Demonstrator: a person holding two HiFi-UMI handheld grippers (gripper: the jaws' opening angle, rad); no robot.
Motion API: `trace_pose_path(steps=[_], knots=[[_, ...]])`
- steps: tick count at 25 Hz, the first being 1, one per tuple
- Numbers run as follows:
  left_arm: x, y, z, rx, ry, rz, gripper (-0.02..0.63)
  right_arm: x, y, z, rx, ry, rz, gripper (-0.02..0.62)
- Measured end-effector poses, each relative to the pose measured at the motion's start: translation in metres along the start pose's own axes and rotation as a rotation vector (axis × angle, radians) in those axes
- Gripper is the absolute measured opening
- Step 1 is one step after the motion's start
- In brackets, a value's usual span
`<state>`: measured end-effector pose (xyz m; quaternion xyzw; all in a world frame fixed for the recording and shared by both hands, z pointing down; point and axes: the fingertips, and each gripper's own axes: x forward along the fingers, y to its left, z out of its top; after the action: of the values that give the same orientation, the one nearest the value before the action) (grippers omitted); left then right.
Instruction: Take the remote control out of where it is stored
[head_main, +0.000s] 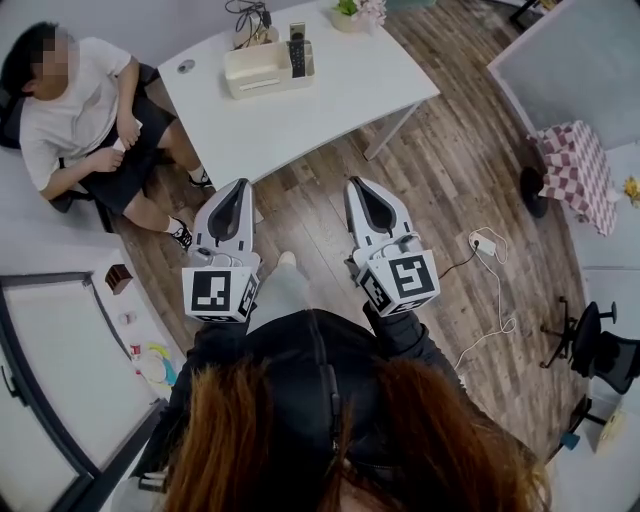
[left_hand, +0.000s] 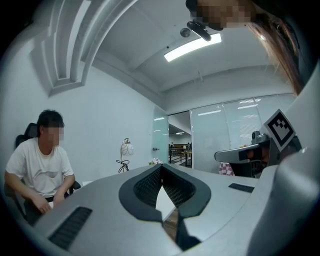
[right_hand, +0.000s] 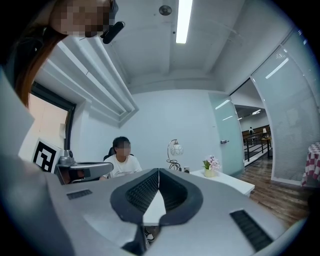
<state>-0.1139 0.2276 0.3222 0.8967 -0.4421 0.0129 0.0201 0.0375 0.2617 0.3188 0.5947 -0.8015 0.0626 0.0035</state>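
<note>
Operator's hair (head_main: 350, 440) fills the 6 o'clock edge of the head view, with both grippers held out just beyond it. Left gripper (head_main: 240, 186) and right gripper (head_main: 355, 184) point level toward 12 o'clock, side by side and roughly parallel, over the wooden floor (head_main: 450, 180) and well short of the bench (head_main: 350, 95). Both sets of jaws are closed tip to tip with nothing between them. Remote control (head_main: 297, 58) sits at 12 o'clock, dark, in the right end of a cream storage box (head_main: 255, 72) on the bench. A seated person (head_main: 80, 110) occupies 10 o'clock, beside the bench. Assessment: the step in hand is the approach and no contact is made. Recommended: open one gripper's jaws before arrival, align them across the remote's narrow width, and draw it straight up, steadying the light box with the other gripper lest it lift or slide.
</note>
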Motion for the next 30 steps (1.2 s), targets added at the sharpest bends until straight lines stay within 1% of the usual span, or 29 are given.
trace_pose_path(steps=[5, 9, 14, 17, 22, 26, 30], knots=[[0.036, 0.023, -0.004, -0.008, 0.011, -0.024, 0.009, 0.040, -0.009, 0.003, -0.002, 0.002, -0.010, 0.014], [0.063, 0.043, -0.007, -0.010, 0.019, -0.033, 0.009, 0.073, -0.008, 0.001, -0.005, 0.015, 0.009, 0.015], [0.088, 0.062, -0.003, -0.003, 0.019, -0.047, 0.009, 0.103, -0.013, 0.004, -0.005, 0.015, 0.008, 0.014], [0.097, 0.073, -0.002, 0.005, 0.025, -0.041, 0.009, 0.116, -0.013, 0.005, -0.003, 0.018, 0.010, 0.015], [0.107, 0.086, -0.006, -0.014, 0.031, -0.033, 0.009, 0.132, -0.021, 0.004, -0.009, 0.031, 0.001, 0.015], [0.110, 0.091, -0.010, -0.027, 0.034, -0.024, 0.009, 0.137, -0.028, 0.002, -0.006, 0.039, -0.007, 0.015], [0.119, 0.092, -0.011, -0.025, 0.035, -0.024, 0.009, 0.145, -0.031, 0.000, -0.003, 0.041, 0.004, 0.015]])
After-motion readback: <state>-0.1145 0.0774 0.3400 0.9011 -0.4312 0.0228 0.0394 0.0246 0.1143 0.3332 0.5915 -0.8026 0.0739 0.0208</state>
